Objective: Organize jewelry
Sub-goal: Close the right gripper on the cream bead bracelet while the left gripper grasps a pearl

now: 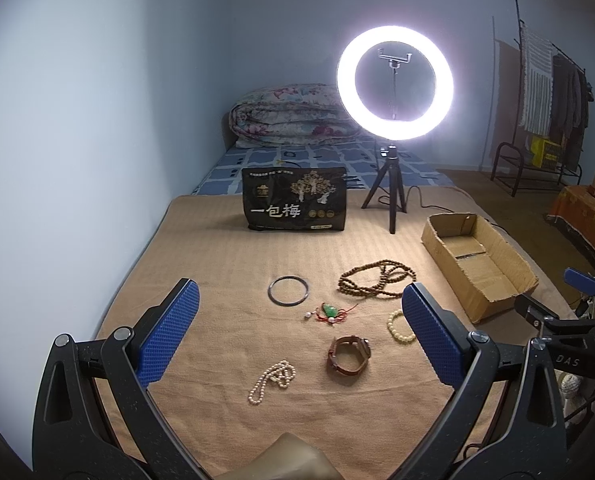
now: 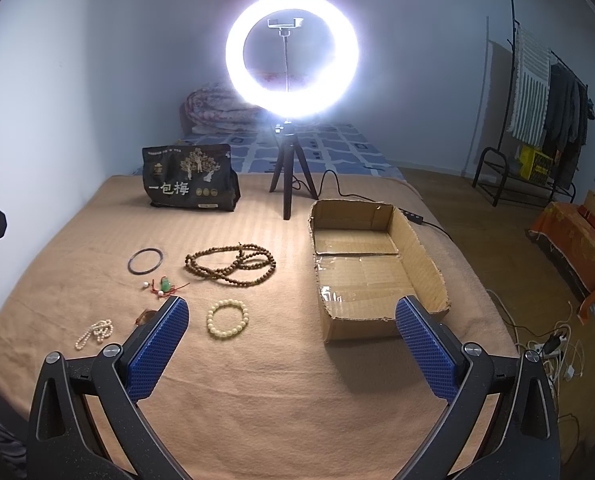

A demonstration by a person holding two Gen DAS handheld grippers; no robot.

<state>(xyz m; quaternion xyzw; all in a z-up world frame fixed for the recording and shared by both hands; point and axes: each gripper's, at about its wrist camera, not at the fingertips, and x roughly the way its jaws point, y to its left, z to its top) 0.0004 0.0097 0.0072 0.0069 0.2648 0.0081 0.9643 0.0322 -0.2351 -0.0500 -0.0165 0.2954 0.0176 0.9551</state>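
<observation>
Jewelry lies on a tan blanket (image 1: 225, 264): a dark bangle (image 1: 289, 290), a brown bead necklace (image 1: 375, 278), a green pendant on red cord (image 1: 329, 312), a cream bead bracelet (image 2: 227, 318), a brown leather watch (image 1: 348, 354) and a pearl string (image 1: 272, 380). An open cardboard box (image 2: 377, 272) stands to the right, nothing inside it. My left gripper (image 1: 300, 300) is open and empty, above the jewelry. My right gripper (image 2: 291, 316) is open and empty, between the cream bracelet and the box. The watch is mostly hidden behind the right gripper's left finger.
A lit ring light on a tripod (image 2: 291, 52) stands at the back with a cable trailing right. A black snack bag (image 2: 191, 178) stands at the back left. A folded quilt (image 1: 293, 116) lies behind. A wall is on the left; a clothes rack (image 2: 537, 120) stands far right.
</observation>
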